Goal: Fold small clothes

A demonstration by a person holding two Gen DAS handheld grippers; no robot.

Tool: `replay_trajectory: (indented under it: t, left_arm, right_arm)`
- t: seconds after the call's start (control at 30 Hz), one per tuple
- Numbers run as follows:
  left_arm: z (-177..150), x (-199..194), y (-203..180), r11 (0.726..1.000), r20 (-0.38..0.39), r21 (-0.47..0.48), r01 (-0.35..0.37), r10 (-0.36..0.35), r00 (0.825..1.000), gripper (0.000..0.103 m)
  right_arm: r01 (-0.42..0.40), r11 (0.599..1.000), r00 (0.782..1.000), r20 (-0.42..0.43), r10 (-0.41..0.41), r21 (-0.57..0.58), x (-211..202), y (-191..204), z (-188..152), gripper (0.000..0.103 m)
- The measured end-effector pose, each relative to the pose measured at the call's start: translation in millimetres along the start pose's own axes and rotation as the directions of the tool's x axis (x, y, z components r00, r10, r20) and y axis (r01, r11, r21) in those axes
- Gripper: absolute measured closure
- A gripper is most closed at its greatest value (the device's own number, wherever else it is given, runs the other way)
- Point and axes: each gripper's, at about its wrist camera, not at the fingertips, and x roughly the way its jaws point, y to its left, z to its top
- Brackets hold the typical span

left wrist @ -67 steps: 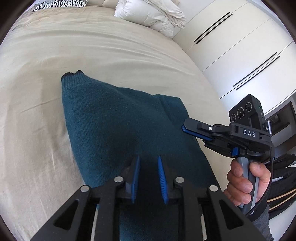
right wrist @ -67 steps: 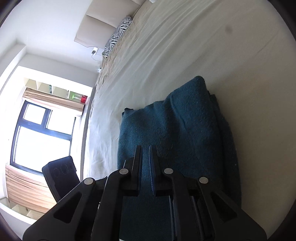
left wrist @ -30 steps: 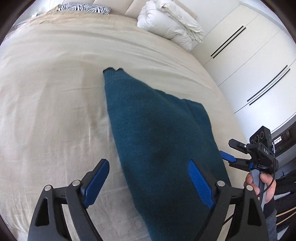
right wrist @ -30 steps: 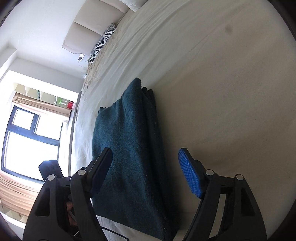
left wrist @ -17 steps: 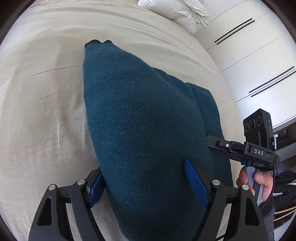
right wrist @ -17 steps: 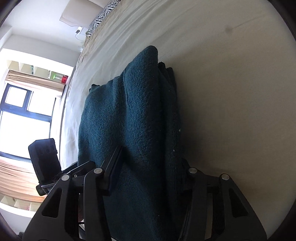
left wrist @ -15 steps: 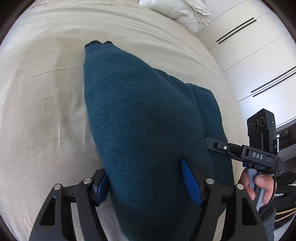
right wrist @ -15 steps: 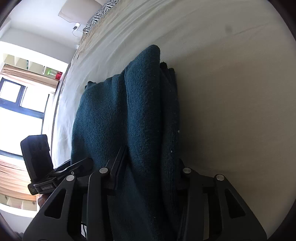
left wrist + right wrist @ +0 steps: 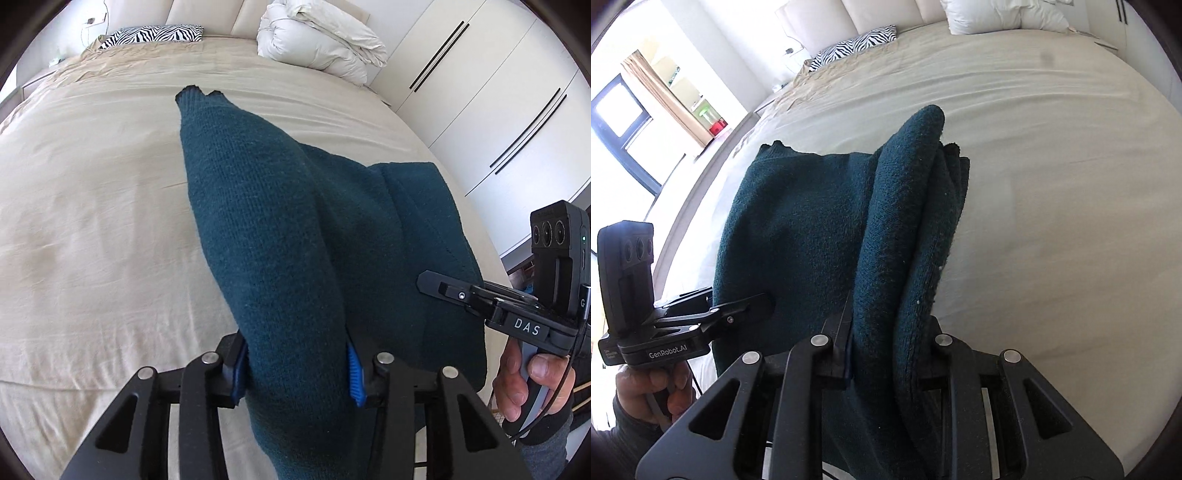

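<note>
A folded dark teal knitted sweater lies across the beige bed. My left gripper is shut on the sweater's near left edge, the thick fold bunched between its blue pads. My right gripper is shut on the near right edge of the sweater, several layers pinched between its fingers. The near edge is lifted off the bed; the far edge rests on it. Each gripper shows in the other's view, right gripper and left gripper.
A zebra-print pillow and a bundled white duvet lie at the head of the bed. White wardrobe doors stand on the right. A window is on the left side.
Both grippers went from wide open around the sweater's near edge to shut on it. The near edge has risen, and both views have tilted up toward the head of the bed.
</note>
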Motion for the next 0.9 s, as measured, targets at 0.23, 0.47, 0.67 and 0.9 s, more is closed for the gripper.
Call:
replay_trajectory:
  t: [0.23, 0.47, 0.67, 0.9]
  left_arm:
    - [-73, -80, 41, 0.998, 0.013, 0.01, -0.062, 0.062, 0.998, 0.057]
    - [-121, -87, 89, 0.991, -0.014, -0.072, -0.113, 0.113, 0.994, 0.056]
    - [-147, -64, 114, 0.984, -0.045, -0.097, -0.147, 0.144, 0.989, 0.043]
    - [-161, -64, 101, 0.971, 0.009, -0.052, -0.234, 0.235, 0.972, 0.032]
  right_arm:
    - [-0.119, 0.991, 0.992, -0.044, 0.117, -0.053, -10, 80, -60, 0.083]
    - [-0.192, 0.981, 0.974, -0.119, 0.192, 0.005, 31, 113, -104, 0.083]
    - [-0.204, 0.975, 0.966, -0.144, 0.216, 0.093, 79, 105, -122, 0.081]
    - [-0.298, 0.905, 0.929, -0.127, 0.348, 0.305, 99, 56, -148, 0.066]
